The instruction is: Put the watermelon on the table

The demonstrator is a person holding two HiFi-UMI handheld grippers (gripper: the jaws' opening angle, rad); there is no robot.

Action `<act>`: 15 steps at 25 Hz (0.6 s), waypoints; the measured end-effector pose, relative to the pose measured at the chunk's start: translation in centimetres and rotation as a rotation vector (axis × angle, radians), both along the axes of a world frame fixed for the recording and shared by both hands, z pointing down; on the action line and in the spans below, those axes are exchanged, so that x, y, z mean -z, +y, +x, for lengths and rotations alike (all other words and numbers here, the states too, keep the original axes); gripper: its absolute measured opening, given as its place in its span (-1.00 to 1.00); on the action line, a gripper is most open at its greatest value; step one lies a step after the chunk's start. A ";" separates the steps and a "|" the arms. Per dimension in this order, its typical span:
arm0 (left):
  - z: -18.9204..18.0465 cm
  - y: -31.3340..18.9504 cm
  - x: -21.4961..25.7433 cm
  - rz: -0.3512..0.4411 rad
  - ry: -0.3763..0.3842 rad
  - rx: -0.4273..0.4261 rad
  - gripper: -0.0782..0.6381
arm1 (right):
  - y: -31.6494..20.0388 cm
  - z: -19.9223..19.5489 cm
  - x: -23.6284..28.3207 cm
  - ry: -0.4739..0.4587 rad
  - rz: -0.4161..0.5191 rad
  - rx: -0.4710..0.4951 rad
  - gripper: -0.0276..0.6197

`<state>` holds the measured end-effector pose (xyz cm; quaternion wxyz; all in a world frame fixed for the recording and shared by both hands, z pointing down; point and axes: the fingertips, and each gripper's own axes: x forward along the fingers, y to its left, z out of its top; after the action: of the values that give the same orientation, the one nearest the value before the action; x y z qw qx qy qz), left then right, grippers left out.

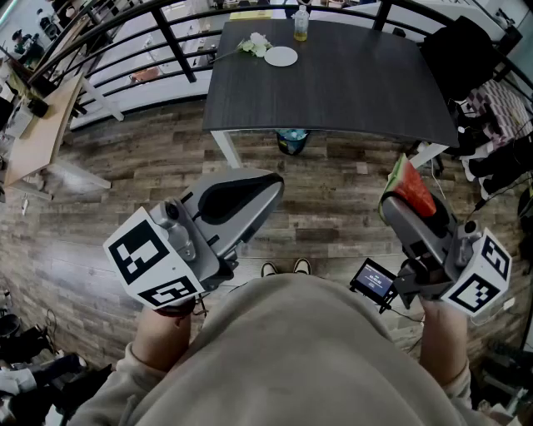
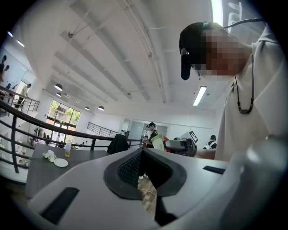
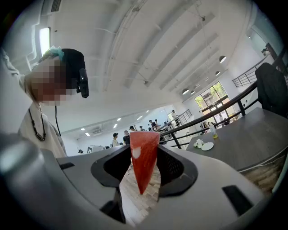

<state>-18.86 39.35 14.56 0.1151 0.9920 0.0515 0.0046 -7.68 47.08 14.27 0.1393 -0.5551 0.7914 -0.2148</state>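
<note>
watermelon slice (image 1: 414, 191) clamped in right claw (image 3: 143, 152), yellow drink bottle (image 1: 301, 23) on table (image 1: 350, 83)

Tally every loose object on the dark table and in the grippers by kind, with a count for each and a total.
Red watermelon wedge with green rind: 1
White round plate: 1
Clear bottle of yellow liquid: 1
White flower bunch: 1
Total: 4
</note>
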 end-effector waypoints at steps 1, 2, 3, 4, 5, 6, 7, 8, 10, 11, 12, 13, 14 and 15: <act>0.0 0.1 0.0 0.000 0.000 0.000 -0.76 | 0.1 0.1 0.0 -0.005 0.001 0.002 -0.32; 0.0 0.2 0.0 0.001 -0.001 0.000 -0.76 | 0.3 0.2 -0.1 -0.009 0.001 0.003 -0.32; 0.1 0.3 -0.1 0.001 -0.002 0.000 -0.76 | 0.4 0.3 -0.1 -0.011 0.001 0.004 -0.32; 0.1 0.5 0.0 0.001 -0.003 -0.001 -0.76 | 0.5 0.4 -0.1 -0.010 0.000 0.004 -0.32; 0.2 0.6 0.0 0.002 -0.006 0.000 -0.76 | 0.5 0.5 -0.1 -0.007 -0.002 0.004 -0.32; 0.2 0.7 0.0 0.002 -0.008 0.000 -0.76 | 0.5 0.6 -0.1 -0.006 -0.004 0.006 -0.33; 0.3 0.7 0.0 0.002 -0.011 0.002 -0.76 | 0.5 0.8 -0.1 -0.009 -0.006 0.009 -0.32; 0.3 0.7 0.0 0.000 -0.013 0.003 -0.76 | 0.5 0.9 -0.1 -0.015 -0.007 0.013 -0.32; 0.3 0.8 -0.1 -0.011 -0.014 0.005 -0.76 | 0.5 1.1 -0.2 -0.027 -0.011 0.023 -0.32; 0.3 0.8 -0.2 -0.017 -0.014 0.007 -0.76 | 0.6 1.2 -0.3 -0.031 -0.013 0.026 -0.32; 0.4 0.8 -0.3 -0.020 -0.016 0.009 -0.76 | 0.6 1.4 -0.4 -0.036 -0.013 0.029 -0.32; 0.5 0.8 -0.4 -0.021 -0.020 0.012 -0.76 | 0.6 1.7 -0.5 -0.041 -0.012 0.030 -0.32; 0.7 0.8 -0.5 -0.022 -0.026 0.014 -0.76 | 0.7 2.0 -0.5 -0.044 -0.010 0.032 -0.32; 1.0 0.9 -0.6 -0.023 -0.030 0.016 -0.76 | 0.7 2.3 -0.5 -0.046 -0.008 0.033 -0.32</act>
<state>-17.90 40.22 15.17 0.1271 0.9908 0.0417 0.0182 -5.43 47.79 14.82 0.1517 -0.5373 0.7963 -0.2328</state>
